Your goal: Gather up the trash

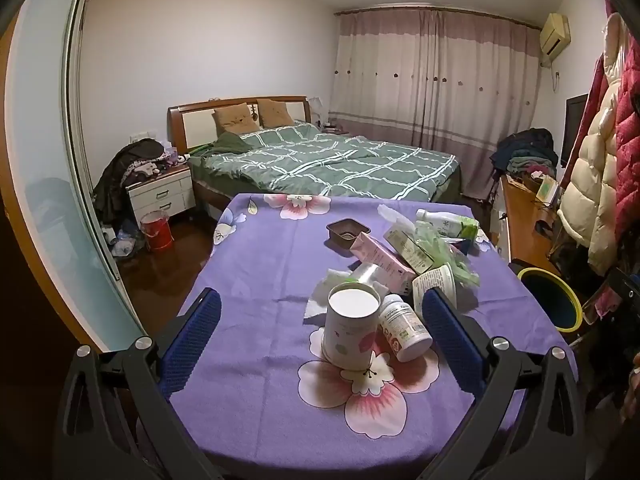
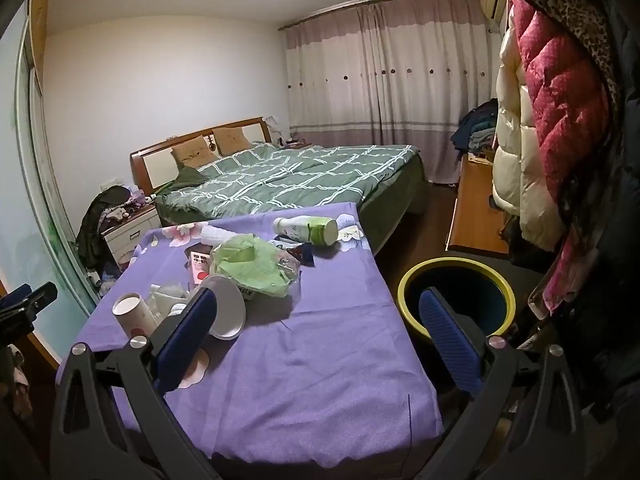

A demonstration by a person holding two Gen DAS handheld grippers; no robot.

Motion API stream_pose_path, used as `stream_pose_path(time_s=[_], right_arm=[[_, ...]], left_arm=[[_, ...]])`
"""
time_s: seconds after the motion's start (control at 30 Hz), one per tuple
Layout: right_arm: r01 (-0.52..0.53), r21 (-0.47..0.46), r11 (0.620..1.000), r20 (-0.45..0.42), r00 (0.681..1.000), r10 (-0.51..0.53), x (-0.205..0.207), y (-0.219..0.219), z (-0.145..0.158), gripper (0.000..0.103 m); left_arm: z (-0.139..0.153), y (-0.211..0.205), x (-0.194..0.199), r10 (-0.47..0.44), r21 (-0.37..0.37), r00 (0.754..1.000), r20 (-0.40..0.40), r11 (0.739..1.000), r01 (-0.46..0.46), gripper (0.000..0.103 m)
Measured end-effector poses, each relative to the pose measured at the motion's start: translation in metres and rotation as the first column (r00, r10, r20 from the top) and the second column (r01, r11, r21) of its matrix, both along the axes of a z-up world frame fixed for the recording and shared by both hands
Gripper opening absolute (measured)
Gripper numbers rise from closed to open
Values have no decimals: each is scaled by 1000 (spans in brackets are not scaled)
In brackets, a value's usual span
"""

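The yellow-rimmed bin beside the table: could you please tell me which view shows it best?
The right wrist view: the yellow-rimmed bin shows its whole rim and dark inside, partly behind one finger. The left wrist view catches it small at the right edge, cut off by the table.

Left wrist view: white cup partly hidden behind right finger pad. Print on pill bottle too small to read. Bin interior dark, contents indeterminate.
Right wrist view: left finger pad covers part of white lid; paper tube base hidden at 9 o'clock. Bin near rim hidden behind right finger pad.
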State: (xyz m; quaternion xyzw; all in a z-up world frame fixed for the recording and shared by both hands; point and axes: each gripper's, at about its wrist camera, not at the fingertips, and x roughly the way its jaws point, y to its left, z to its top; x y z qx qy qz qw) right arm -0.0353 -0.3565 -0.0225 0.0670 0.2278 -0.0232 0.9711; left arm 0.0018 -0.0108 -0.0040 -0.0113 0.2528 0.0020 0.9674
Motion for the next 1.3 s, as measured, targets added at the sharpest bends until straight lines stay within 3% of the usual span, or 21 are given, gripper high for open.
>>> stream_pose_path(time_s=[1.3], right_arm=[[6, 12, 1000, -8, 1000, -6, 4, -2, -6, 97]], left_arm=[[-3, -1, 2, -8, 6, 1000, -5, 1000, 8, 99]])
